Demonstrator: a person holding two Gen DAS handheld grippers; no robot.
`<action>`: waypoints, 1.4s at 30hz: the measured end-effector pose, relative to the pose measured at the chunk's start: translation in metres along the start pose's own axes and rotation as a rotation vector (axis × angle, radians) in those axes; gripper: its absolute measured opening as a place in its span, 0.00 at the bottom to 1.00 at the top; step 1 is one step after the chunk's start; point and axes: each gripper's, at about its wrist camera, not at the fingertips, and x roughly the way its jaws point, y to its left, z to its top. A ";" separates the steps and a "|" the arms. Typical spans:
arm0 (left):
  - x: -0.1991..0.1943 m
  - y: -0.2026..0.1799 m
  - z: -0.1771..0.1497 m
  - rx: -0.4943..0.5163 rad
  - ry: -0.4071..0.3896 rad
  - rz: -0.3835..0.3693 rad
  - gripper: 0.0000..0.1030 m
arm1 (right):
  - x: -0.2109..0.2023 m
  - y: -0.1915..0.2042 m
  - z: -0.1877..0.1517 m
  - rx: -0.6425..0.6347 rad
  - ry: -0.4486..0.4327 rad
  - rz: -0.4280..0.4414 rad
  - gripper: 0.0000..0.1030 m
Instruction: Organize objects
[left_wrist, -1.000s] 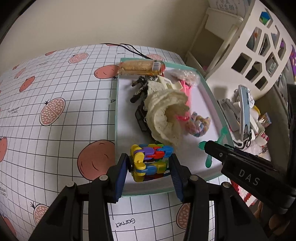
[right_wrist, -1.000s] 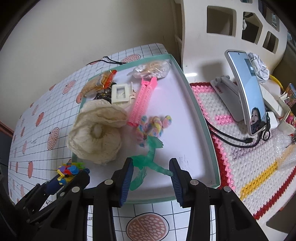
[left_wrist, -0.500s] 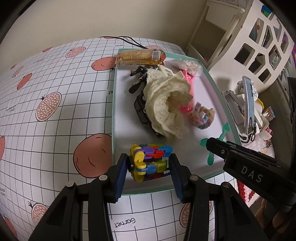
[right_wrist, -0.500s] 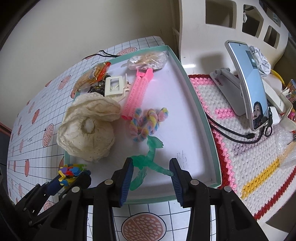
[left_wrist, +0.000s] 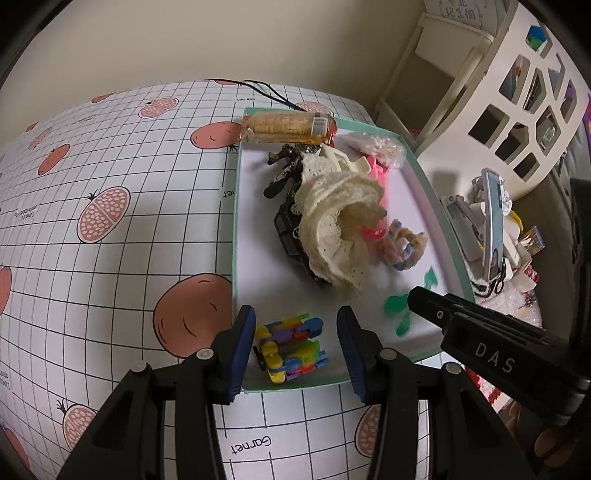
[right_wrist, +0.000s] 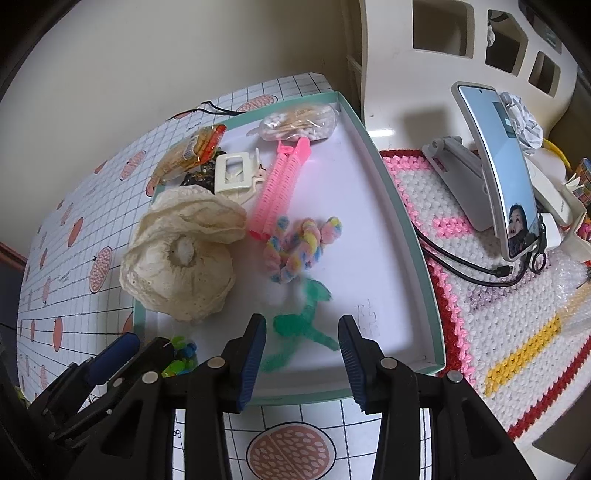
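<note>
Table (left_wrist: 110, 258) under grid cloth, tomato print; teal-rimmed tray (right_wrist: 402, 236) beside crochet mat (right_wrist: 491, 332). Left tool (left_wrist: 295, 332) spread wide — block toy (left_wrist: 291, 345) loose between. Right tool (right_wrist: 302, 341) spread wide, holding nothing, over green figure (right_wrist: 303, 325).

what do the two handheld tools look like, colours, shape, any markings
Both match: the left tool and right tool each have two angular black plastic arms tipped with ribbed dark blue pads, with round silver fasteners on the arms. Seen from the side in the left wrist view, the right tool's black body carries the white letters "DAS". No cables or sleeves show.
</note>
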 end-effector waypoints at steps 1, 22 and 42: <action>-0.001 0.001 0.001 -0.005 -0.003 -0.003 0.46 | -0.001 0.000 0.000 0.001 -0.001 0.003 0.44; -0.023 0.034 0.013 -0.113 -0.084 0.067 0.61 | -0.010 0.014 -0.003 -0.027 -0.022 0.039 0.61; -0.024 0.068 0.010 -0.211 -0.101 0.149 0.99 | -0.010 0.026 -0.006 -0.087 -0.059 0.046 0.97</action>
